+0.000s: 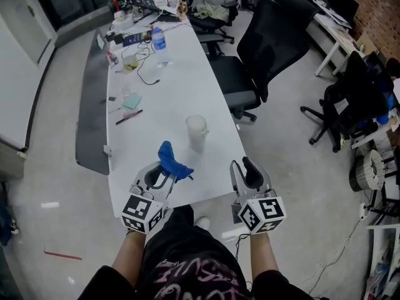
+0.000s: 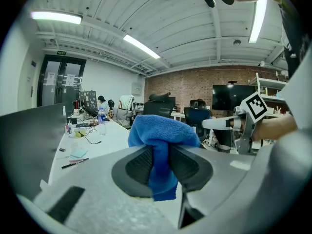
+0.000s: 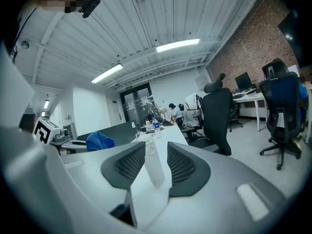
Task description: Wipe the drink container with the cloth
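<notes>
A translucent white drink container (image 1: 195, 132) stands upright on the long white table (image 1: 181, 80), near its front end. My left gripper (image 1: 161, 175) is shut on a blue cloth (image 1: 172, 162), which bunches above the jaws (image 2: 163, 130) a little left of and nearer than the container. My right gripper (image 1: 245, 170) hovers at the table's front right edge, open with nothing held. In the right gripper view the container (image 3: 152, 165) shows through the gap between the jaws, farther off and untouched, with the cloth (image 3: 100, 141) at the left.
Farther along the table lie a black pen (image 1: 129, 117), a teal pad (image 1: 132, 101), cables and a water bottle (image 1: 160, 41). A grey partition (image 1: 92, 105) runs along the left side. A black office chair (image 1: 250, 67) stands close on the right.
</notes>
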A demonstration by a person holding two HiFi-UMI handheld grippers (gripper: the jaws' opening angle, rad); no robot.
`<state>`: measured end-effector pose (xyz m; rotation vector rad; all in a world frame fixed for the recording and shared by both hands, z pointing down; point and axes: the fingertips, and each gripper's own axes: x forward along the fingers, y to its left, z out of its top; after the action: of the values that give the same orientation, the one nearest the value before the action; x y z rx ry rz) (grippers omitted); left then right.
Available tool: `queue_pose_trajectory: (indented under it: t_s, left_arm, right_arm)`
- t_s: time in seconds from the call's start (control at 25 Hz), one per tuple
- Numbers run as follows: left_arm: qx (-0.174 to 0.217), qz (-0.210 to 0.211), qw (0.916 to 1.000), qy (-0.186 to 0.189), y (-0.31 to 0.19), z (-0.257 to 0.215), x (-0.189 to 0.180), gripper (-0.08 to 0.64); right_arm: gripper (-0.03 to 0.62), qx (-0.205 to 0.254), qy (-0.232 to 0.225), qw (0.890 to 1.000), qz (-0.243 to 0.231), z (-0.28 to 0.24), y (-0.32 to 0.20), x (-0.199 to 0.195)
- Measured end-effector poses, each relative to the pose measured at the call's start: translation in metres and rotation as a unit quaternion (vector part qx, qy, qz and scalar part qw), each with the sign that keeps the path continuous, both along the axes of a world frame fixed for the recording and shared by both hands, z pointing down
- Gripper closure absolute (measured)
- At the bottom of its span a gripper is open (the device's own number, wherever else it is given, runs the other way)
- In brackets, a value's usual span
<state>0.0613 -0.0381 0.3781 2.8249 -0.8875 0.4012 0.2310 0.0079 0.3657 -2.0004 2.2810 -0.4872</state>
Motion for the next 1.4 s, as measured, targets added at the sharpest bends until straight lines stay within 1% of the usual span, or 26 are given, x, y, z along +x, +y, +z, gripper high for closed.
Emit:
queue_pose_trajectory:
  t_s: [0.28, 0.48, 0.8, 1.12, 1.4]
  left_arm:
    - [-0.016, -0.001, 0.9998, 0.006, -0.015, 0.013, -0.005, 0.471]
    - [-0.033, 0.002, 0.9994, 0.005, -0.032, 0.027, -0.007, 0.471]
    - [-0.055, 0.006, 0.9984, 0.014, -0.059, 0.046, -0.006, 0.471]
    - [-0.073, 0.02, 0.9969, 0.021, -0.078, 0.065, 0.0, 0.471]
    - [-0.086, 0.034, 0.9954, 0.024, -0.083, 0.075, 0.008, 0.471]
  right_arm:
    - [0.432, -0.004, 0.003, 1.0, -0.019, 0.0, -0.034, -0.014]
    - [0.4, -0.012, 0.002, 0.999, -0.03, 0.006, -0.062, -0.022]
    - [0.354, -0.015, 0.0, 0.999, -0.051, 0.009, -0.113, -0.038]
    - [0.345, -0.017, -0.01, 0.997, -0.073, 0.015, -0.157, -0.057]
    - [0.336, -0.023, -0.008, 0.995, -0.096, 0.021, -0.174, -0.07]
